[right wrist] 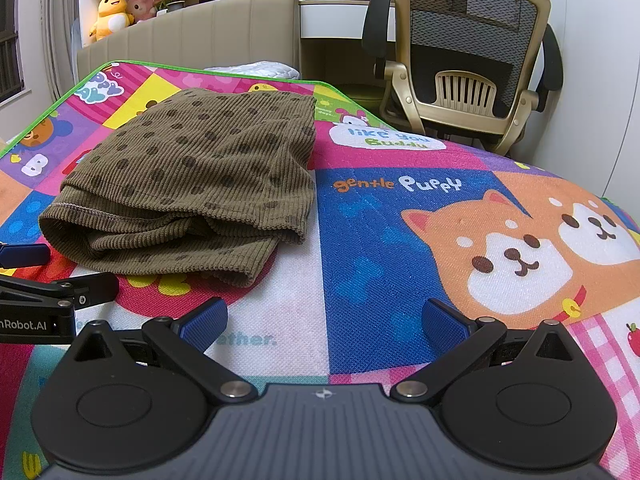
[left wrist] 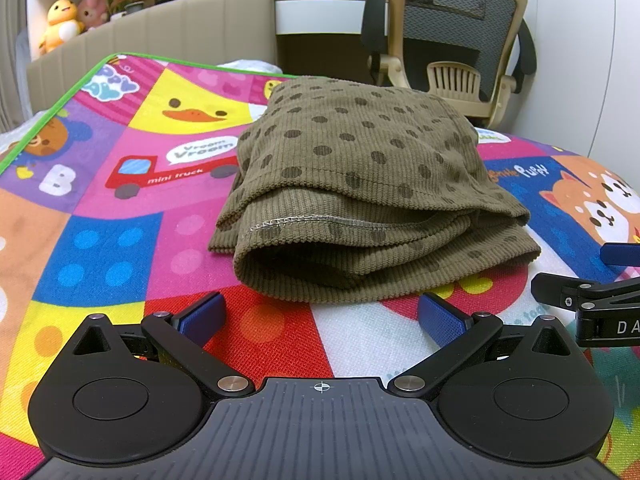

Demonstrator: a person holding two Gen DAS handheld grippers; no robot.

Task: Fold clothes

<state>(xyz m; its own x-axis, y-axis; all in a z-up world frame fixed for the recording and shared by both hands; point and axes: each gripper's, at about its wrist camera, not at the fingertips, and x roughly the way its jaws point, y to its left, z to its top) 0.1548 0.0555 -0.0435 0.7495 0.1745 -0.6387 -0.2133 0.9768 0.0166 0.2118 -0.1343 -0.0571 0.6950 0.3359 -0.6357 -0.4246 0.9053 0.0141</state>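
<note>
An olive, dark-dotted ribbed garment [left wrist: 360, 184] is shown folded into a compact stack of several layers on a brightly printed play mat [left wrist: 120, 216], which is spread over a bed. In the left wrist view the garment lies directly ahead of the left gripper [left wrist: 322, 316], just beyond the blue pads [left wrist: 202, 318], with its open folded edges and a line of pale stitching turned toward the camera. The left gripper's jaws are spread wide, and nothing is held between them. At the right edge of this view, part of the other tool is seen near the garment's corner.

In the right wrist view the same garment [right wrist: 192, 176] is seen ahead and to the left of the right gripper [right wrist: 324, 320], which is likewise spread wide and empty above the mat's white and blue panels. A printed dog is seen on the mat to the right. Behind the bed, a padded headboard [right wrist: 192, 32], a shelf with soft toys [right wrist: 110, 12], and a mesh-backed office chair [right wrist: 472, 56] are visible.
</note>
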